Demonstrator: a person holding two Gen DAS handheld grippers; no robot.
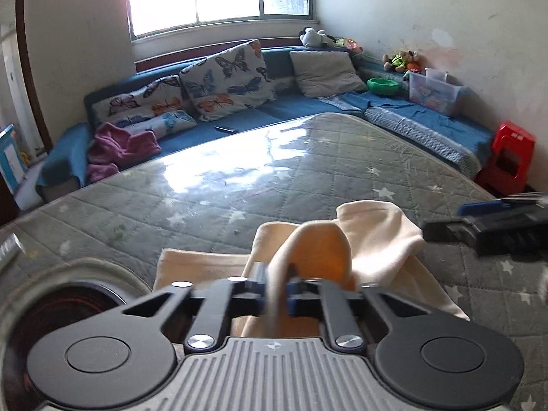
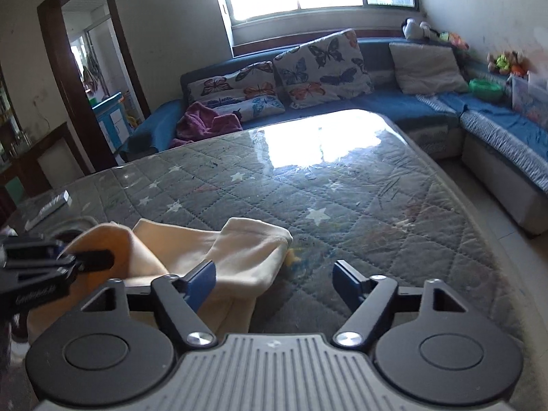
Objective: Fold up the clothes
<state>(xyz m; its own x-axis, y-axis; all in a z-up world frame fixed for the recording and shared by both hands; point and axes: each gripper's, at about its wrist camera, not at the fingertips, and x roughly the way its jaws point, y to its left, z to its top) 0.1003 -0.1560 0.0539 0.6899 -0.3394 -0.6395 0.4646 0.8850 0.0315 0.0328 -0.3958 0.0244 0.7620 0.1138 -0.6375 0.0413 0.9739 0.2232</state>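
Observation:
A cream cloth (image 1: 373, 239) lies bunched on the near part of the quilted grey table (image 1: 239, 171). My left gripper (image 1: 277, 291) is shut on a raised fold of it, and the fabric glows orange where light passes through. In the right wrist view the same cream cloth (image 2: 239, 250) spreads left of centre, with the left gripper (image 2: 92, 260) pinching its left edge. My right gripper (image 2: 274, 274) stands open just above the table, its left blue finger (image 2: 202, 279) over the cloth's near edge and nothing between the fingers. It shows as the right gripper (image 1: 486, 226) at the right edge of the left wrist view.
A blue corner sofa (image 1: 301, 106) with butterfly cushions (image 1: 226, 78), a purple towel (image 1: 120, 150) and toys wraps the far side. A red stool (image 1: 510, 157) stands to the right. A round metal pot (image 1: 68, 294) sits at the near left. A doorway (image 2: 89, 68) opens at the left.

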